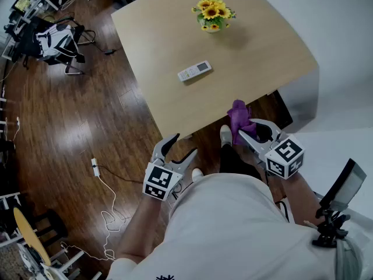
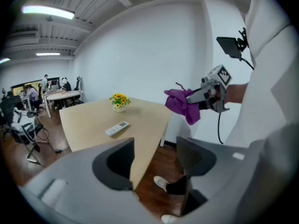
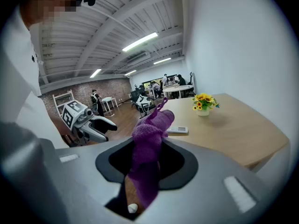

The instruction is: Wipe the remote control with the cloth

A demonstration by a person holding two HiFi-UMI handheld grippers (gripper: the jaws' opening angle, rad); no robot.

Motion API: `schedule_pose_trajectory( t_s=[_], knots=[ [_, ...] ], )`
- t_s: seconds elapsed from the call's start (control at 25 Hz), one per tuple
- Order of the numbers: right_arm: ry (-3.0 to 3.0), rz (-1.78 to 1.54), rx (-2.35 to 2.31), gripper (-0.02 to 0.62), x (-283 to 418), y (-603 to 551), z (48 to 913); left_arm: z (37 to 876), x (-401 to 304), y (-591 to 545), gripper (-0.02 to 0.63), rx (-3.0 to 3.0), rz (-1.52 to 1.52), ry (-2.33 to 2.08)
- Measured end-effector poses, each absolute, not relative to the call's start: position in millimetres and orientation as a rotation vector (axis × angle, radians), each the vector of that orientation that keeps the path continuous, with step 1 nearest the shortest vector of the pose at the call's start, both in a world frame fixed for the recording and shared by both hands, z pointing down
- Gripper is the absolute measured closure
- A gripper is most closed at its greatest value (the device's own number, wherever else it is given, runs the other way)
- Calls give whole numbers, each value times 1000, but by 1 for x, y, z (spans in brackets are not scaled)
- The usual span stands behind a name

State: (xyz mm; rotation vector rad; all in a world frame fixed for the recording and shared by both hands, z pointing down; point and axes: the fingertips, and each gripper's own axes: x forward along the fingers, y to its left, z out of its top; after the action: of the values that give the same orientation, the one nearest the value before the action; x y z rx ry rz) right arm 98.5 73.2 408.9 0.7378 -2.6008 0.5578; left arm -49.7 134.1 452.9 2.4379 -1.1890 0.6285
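The white remote control (image 1: 194,71) lies in the middle of the light wooden table (image 1: 256,57), apart from both grippers; it also shows in the left gripper view (image 2: 117,128) and the right gripper view (image 3: 177,130). A purple cloth (image 1: 238,118) hangs bunched between the jaws of my right gripper (image 1: 245,129), which is shut on it just off the table's near edge. The cloth (image 3: 149,143) fills that gripper's gap. My left gripper (image 1: 182,146) is over the floor short of the table, its jaws a little apart with nothing between them (image 2: 156,157).
A pot of sunflowers (image 1: 213,14) stands at the table's far side. Office chairs (image 1: 52,39) stand at the far left. A power strip and cable (image 1: 96,168) lie on the wooden floor. The person's shoes (image 1: 225,135) are below the table edge. A black device on a stand (image 1: 342,186) is at the right.
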Motion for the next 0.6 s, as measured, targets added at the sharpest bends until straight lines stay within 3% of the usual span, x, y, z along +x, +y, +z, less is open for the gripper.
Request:
schedule_pose_trajectory(
  t_s=[0.24,0.6],
  knots=[
    [-2636,539,588,470,105,-9,405,450,-44,48,302,2392,700,-1272],
    [-2587,576,439,469,117,-86,434,503,-65,-53,235,2319,1009,-1247]
  ],
)
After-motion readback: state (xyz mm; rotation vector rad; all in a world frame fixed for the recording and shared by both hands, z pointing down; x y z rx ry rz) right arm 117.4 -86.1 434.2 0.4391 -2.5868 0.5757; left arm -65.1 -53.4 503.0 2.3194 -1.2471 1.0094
